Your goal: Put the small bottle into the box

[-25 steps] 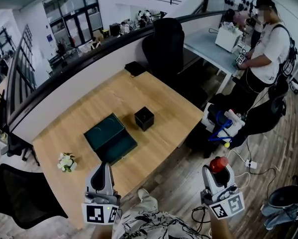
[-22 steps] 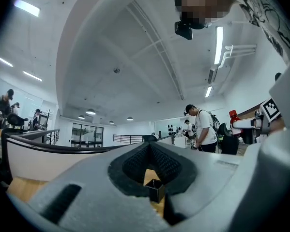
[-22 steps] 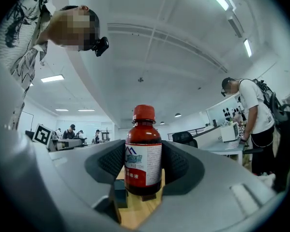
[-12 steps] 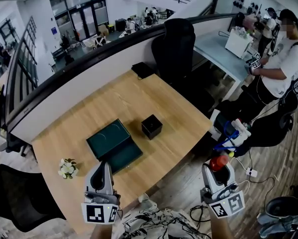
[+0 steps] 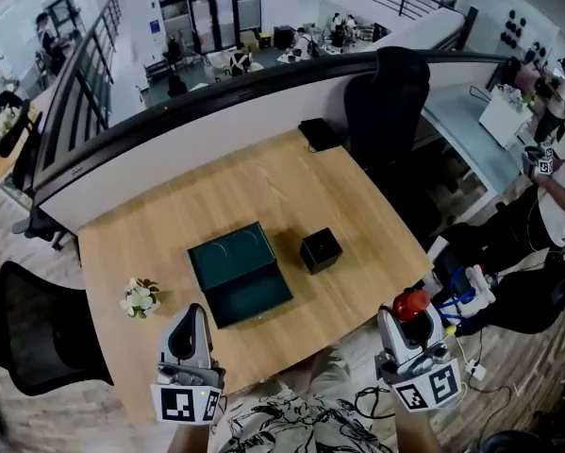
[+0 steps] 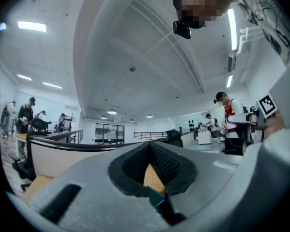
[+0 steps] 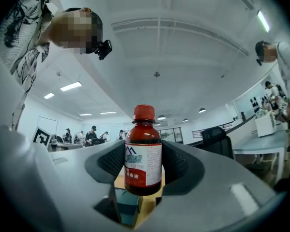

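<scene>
My right gripper (image 5: 412, 327) is shut on a small brown bottle (image 5: 410, 303) with a red cap, held upright off the table's near right corner. In the right gripper view the bottle (image 7: 143, 158) stands between the pads of the right gripper (image 7: 144, 170), its white and red label facing the camera. A dark green box (image 5: 240, 273) lies open mid-table, with a small black cube box (image 5: 321, 250) to its right. My left gripper (image 5: 186, 340) hovers over the table's near edge, shut and empty. In its own view the left gripper (image 6: 152, 164) frames a sliver of the green box (image 6: 156, 197).
A small bunch of white flowers (image 5: 139, 297) sits at the wooden table's (image 5: 216, 187) left. A black pad (image 5: 317, 133) lies at the far edge. Black office chairs stand behind (image 5: 386, 92) and at the left (image 5: 32, 333). A person (image 5: 557, 192) and blue-white gear (image 5: 458, 286) are at the right.
The head view has swung, so the table and both boxes now sit further right and lower in frame. Both grippers keep their places; the bottle stays held.
</scene>
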Demonstrator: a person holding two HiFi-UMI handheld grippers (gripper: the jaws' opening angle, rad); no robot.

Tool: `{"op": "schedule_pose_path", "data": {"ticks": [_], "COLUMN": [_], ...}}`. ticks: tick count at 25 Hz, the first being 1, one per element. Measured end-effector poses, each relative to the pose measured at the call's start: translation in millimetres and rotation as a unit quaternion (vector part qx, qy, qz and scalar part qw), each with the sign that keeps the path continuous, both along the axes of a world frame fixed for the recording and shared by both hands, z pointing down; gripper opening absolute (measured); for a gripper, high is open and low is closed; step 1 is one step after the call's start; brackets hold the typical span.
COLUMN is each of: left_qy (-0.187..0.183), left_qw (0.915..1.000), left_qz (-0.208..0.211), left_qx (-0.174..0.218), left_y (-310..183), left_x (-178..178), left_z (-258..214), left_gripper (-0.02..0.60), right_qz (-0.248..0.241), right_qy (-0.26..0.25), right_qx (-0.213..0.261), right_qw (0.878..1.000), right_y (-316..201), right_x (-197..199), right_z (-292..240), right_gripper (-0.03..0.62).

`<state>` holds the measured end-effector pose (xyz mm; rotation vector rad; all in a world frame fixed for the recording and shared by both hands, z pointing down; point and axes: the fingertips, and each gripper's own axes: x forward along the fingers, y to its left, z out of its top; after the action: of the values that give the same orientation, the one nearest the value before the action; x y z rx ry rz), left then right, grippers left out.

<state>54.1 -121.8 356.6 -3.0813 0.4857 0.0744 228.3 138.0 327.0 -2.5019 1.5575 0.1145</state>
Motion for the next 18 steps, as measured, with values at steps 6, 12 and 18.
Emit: {"op": "schedule_pose_path", "data": {"ticks": [6, 12, 18], "left_qy": [0.001, 0.004, -0.006], "left_qw": [0.9935, 0.9824, 0.9644], "left_qz": [-0.113, -0.186, -0.264], "left_qx": [-0.013, -0.015, -0.013], "left_y": [-18.2, -13.7, -10.1], "left_x": [-7.6, -6.5, -25.5], "left_z": [-0.2, -6.6, -2.6], "left_gripper": [0.002, 0.001, 0.0], "right_qz": [-0.113, -0.194, -0.27], "right_qy": [0.001, -0.001, -0.004], "right_qx": [-0.004, -0.01, -0.017], "right_qw": [0.994, 0.981, 0.963], "right_y": [-60.8, -102.5, -135.9], "right_x": [44.0, 74.0, 81.6], "right_z": [-1.0, -0.6, 8.8], "right_gripper": [0.235, 0.235, 0.235]}}
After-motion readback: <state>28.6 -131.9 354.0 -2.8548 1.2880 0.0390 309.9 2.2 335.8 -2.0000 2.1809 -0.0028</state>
